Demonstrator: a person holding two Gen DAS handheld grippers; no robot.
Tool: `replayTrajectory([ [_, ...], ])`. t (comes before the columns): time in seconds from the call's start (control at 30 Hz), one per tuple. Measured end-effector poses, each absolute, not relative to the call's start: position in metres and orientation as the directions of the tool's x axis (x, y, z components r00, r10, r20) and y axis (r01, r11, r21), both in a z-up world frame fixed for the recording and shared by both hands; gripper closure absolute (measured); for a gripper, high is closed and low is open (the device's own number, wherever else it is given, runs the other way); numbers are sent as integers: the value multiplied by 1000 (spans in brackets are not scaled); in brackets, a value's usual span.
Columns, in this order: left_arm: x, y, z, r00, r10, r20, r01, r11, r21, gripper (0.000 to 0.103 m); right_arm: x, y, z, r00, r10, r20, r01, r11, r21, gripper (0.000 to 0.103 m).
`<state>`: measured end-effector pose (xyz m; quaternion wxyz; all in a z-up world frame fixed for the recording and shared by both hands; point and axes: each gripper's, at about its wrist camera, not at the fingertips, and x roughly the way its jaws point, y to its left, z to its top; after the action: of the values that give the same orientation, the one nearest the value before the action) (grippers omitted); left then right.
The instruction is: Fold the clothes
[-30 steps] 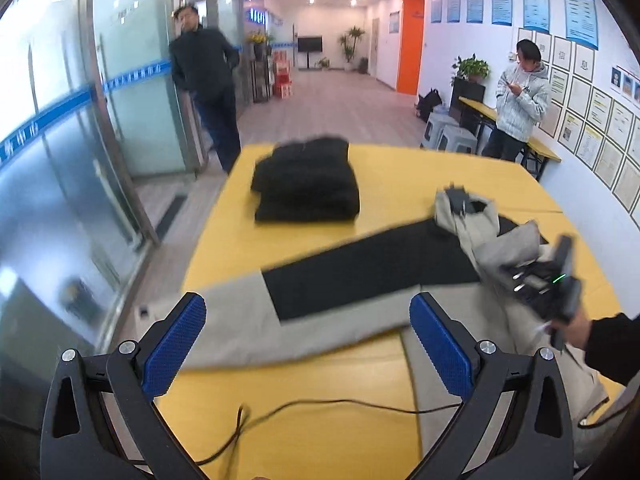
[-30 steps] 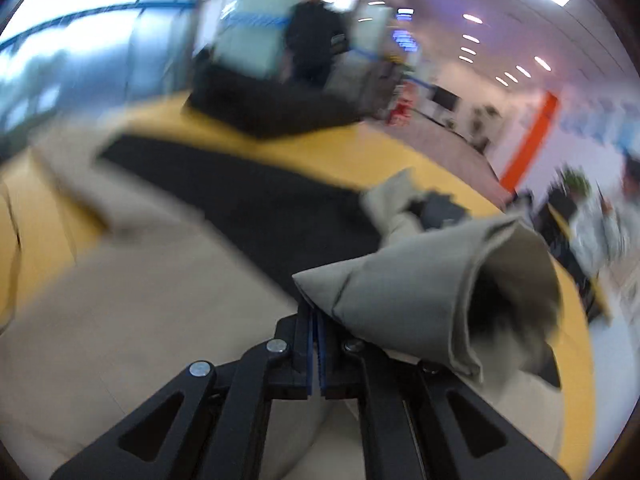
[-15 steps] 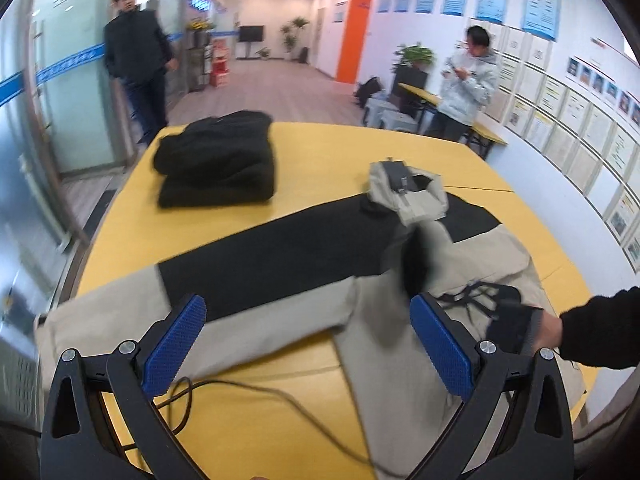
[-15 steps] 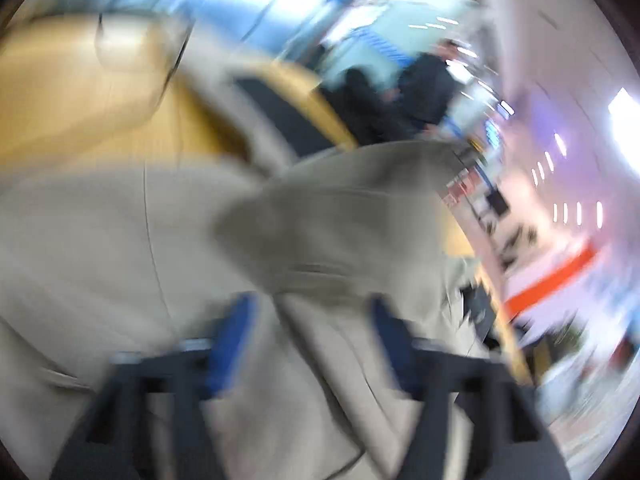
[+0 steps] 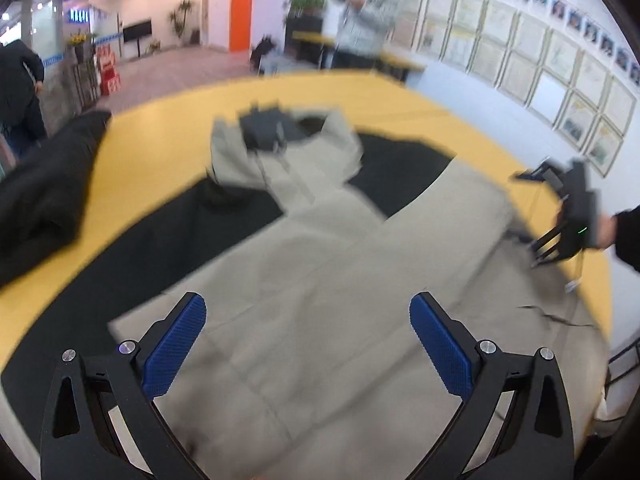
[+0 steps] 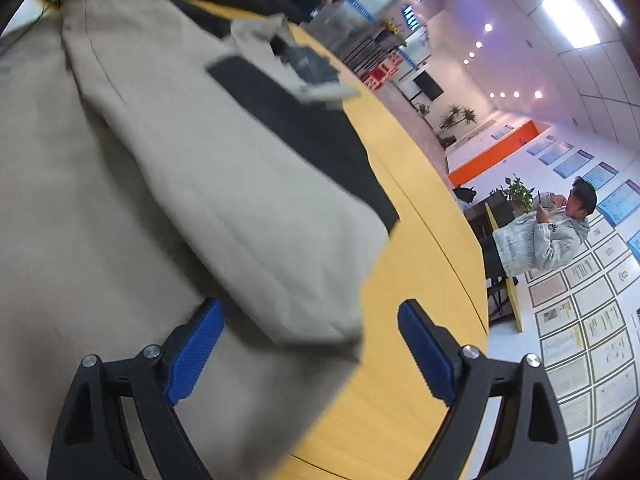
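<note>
A beige and black hooded jacket (image 5: 304, 280) lies spread on the yellow table (image 5: 168, 128), hood (image 5: 280, 148) at the far side. My left gripper (image 5: 307, 344) hovers open just above its beige body, with nothing between the blue pads. In the left wrist view my right gripper (image 5: 568, 216) is at the jacket's right edge, held by a hand in a black sleeve. In the right wrist view that gripper (image 6: 311, 352) is open. A beige jacket sleeve (image 6: 256, 216) lies folded across the body, and its cuff end (image 6: 316, 312) rests just ahead of the pads.
A folded black garment (image 5: 40, 188) sits at the table's left side. The table edge (image 6: 452, 240) curves close to the jacket's right side. A person in a grey hoodie (image 6: 540, 240) stands by the poster wall, and another in dark clothes (image 5: 18, 80) at the far left.
My right gripper, shut on the beige sleeve a second ago, has opened and left the sleeve lying across the jacket. My left gripper has moved in over the jacket's body.
</note>
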<state>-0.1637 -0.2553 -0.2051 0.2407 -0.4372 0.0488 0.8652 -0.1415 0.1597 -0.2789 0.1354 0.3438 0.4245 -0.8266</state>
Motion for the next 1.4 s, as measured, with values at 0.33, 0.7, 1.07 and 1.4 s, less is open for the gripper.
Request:
replayTrajectory([
  [0.33, -159, -244, -272, -500, 298, -813, -412, -908, -79, 0, -174, 268, -280, -675, 22, -737, 176, -966, -191, 22],
  [0.7, -115, -301, -222, -595, 298, -746, -258, -950, -174, 0, -123, 256, -180, -700, -51, -712, 160, -983, -87, 22],
  [1.07, 1, -605, -206, -698, 49, -714, 512, -663, -546, 0, -133, 88, -146, -684, -271, -677, 318, -946, 58, 17],
  [1.4, 10, -722, -260, -671, 14, -741, 662, -438, -608, 0, -141, -81, -177, -572, -463, -678, 486, -856, 175, 17],
])
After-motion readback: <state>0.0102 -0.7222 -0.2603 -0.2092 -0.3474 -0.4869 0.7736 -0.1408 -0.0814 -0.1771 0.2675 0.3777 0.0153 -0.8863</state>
